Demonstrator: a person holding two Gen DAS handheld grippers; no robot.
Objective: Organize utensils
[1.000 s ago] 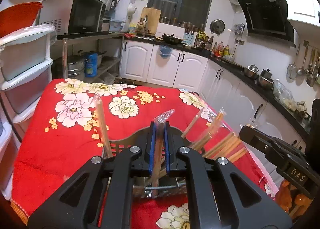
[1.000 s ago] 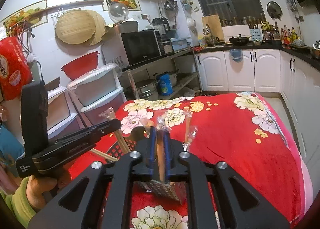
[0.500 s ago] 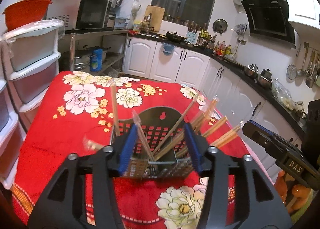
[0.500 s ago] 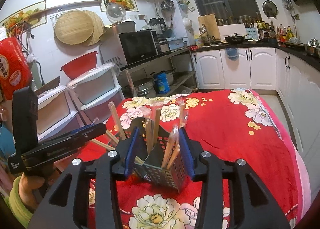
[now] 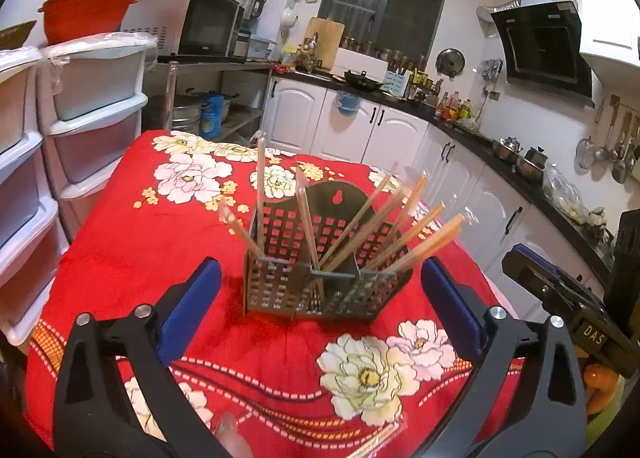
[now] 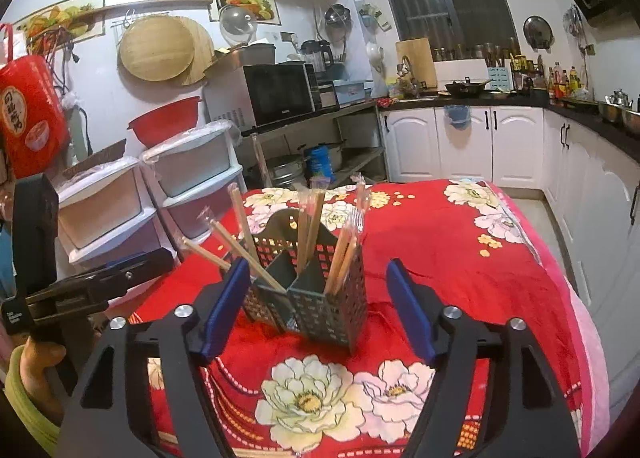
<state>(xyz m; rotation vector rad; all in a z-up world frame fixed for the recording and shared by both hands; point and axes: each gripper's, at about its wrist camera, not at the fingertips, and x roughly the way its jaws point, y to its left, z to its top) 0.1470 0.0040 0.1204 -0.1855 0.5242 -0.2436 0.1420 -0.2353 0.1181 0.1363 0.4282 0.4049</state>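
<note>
Chopsticks [image 5: 372, 226] are seen upright at twelve o'clock in the perforated holder [image 5: 320, 278], equally near the left gripper [image 5: 320, 290] and right gripper [image 6: 316, 298], jaws opening wide, nothing held.

A worktop [image 5: 132, 242] is filling the middle of both views, lying under a red cloth [image 6: 460, 258] printed with large white and pale pink flowers and small yellow blossoms. A perforated metal utensil caddy [image 5: 320, 282] is standing upright directly on the cloth, near the centre of the left wrist view. Wrapped chopsticks [image 5: 404, 236] are leaning out of it, fanning from about eleven o'clock round to two o'clock. At six o'clock from the caddy, a big white flower [image 5: 366, 376] is showing on the cloth's near part.
</note>
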